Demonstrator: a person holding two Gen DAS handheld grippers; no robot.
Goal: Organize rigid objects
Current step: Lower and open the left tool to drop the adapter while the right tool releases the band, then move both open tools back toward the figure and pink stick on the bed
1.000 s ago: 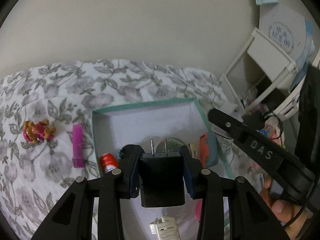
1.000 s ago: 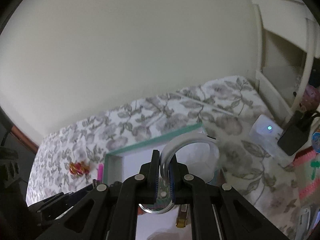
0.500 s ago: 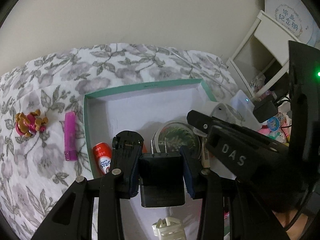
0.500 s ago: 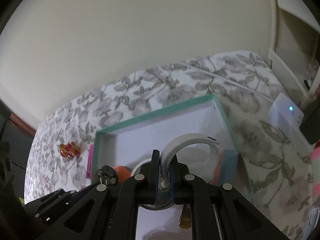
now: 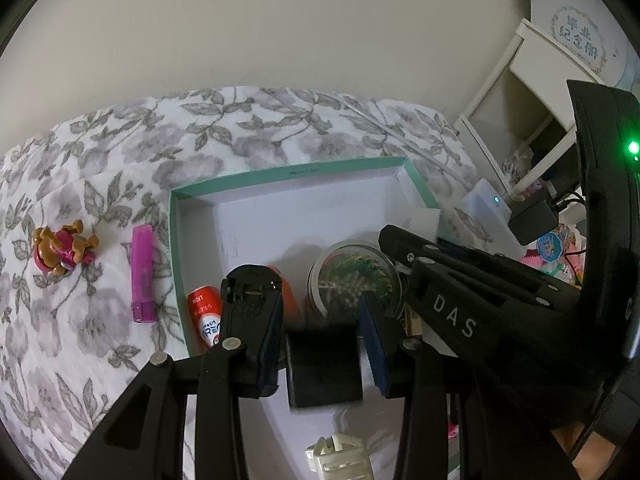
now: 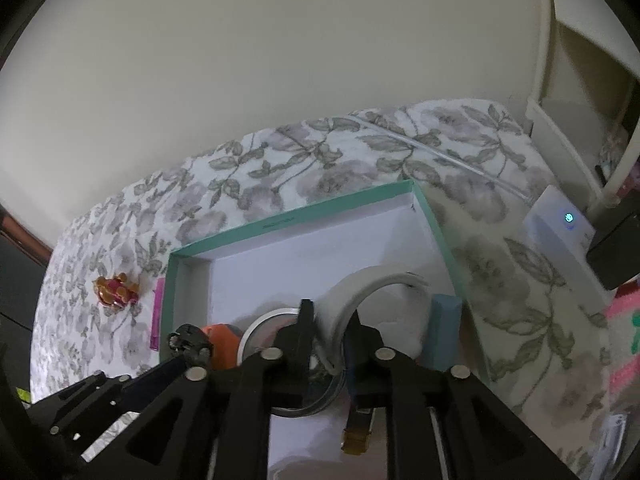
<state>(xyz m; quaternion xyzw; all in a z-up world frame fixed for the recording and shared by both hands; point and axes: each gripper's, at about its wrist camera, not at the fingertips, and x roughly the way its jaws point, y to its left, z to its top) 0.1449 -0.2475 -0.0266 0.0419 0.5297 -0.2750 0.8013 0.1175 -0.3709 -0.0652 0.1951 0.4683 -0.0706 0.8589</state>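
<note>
Left tongs [image 5: 316, 316]: clamped on black adapter [image 5: 324, 368], one pad on each flank. Blurred there, so left-pad contact probable, not certain. Adapter inside the teal-rimmed box [image 5: 280, 174], at its near end.

Just ahead of the left tips: round tin [image 5: 354, 276]. Just left of them, against the box wall: red tube [image 5: 206, 312].

Farther left, outside the box on the floral cloth [image 5: 100, 360]: pink cylinder [image 5: 143, 272], then toy figure [image 5: 62, 250].

Right tongs [image 6: 331, 314]: parted, jaws just opening. White curved band [image 6: 376, 280] between the pads, not pressed, arching ahead of the tips inside the box.
</note>
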